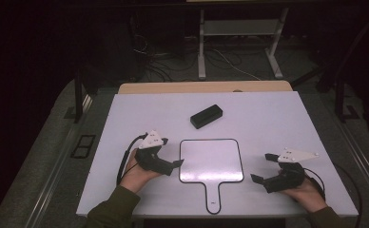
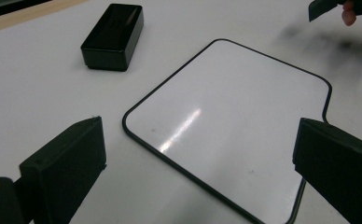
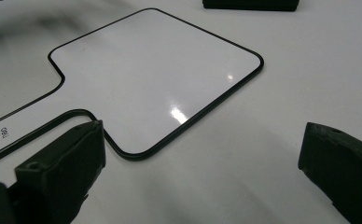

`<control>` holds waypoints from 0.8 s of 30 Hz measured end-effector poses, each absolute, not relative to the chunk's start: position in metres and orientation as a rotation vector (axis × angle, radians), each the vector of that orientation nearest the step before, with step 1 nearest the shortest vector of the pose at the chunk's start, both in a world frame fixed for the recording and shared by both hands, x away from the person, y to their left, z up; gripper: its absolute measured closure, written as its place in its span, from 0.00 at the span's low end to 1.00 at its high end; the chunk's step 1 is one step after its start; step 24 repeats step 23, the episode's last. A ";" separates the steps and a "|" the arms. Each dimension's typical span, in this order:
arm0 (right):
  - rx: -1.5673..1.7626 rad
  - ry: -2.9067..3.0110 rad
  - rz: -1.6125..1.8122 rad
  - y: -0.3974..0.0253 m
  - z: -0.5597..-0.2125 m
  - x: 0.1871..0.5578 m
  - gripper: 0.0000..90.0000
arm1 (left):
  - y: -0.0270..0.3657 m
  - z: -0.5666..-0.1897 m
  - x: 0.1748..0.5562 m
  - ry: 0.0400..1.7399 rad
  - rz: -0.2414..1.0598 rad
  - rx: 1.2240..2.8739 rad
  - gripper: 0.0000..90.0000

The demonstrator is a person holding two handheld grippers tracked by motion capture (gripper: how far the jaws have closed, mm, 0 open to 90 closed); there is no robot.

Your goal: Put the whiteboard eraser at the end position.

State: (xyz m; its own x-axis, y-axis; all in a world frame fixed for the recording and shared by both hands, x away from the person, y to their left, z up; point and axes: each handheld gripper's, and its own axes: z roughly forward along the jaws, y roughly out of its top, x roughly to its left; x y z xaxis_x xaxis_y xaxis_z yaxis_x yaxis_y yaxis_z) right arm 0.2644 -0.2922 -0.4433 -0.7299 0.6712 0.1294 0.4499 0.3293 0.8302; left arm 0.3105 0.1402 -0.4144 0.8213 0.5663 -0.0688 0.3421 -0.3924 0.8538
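I've got both grippers, left and right, spread wide flanking the paddle whiteboard, nothing gripped yet, everything ahead.

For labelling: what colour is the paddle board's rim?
Black, around a white face; clearest in the left gripper view.

A flat white rectangular worktop with a pale wooden strip along its far edge carries two things. A white paddle-shaped board with a thin black rim and short handle lies flat near the front. A small black rectangular box sits behind it, apart.
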 end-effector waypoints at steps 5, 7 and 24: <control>1.016 2.356 1.348 -0.293 -0.443 0.265 0.00 | 0.158 -0.422 0.300 0.708 0.288 1.970 0.00; 1.016 2.355 1.347 -0.293 -0.443 0.265 0.00 | 0.163 -0.425 0.296 0.715 0.275 1.966 0.00; 1.013 2.359 1.329 -0.291 -0.444 0.263 0.00 | 0.168 -0.436 0.282 0.727 0.247 1.994 0.00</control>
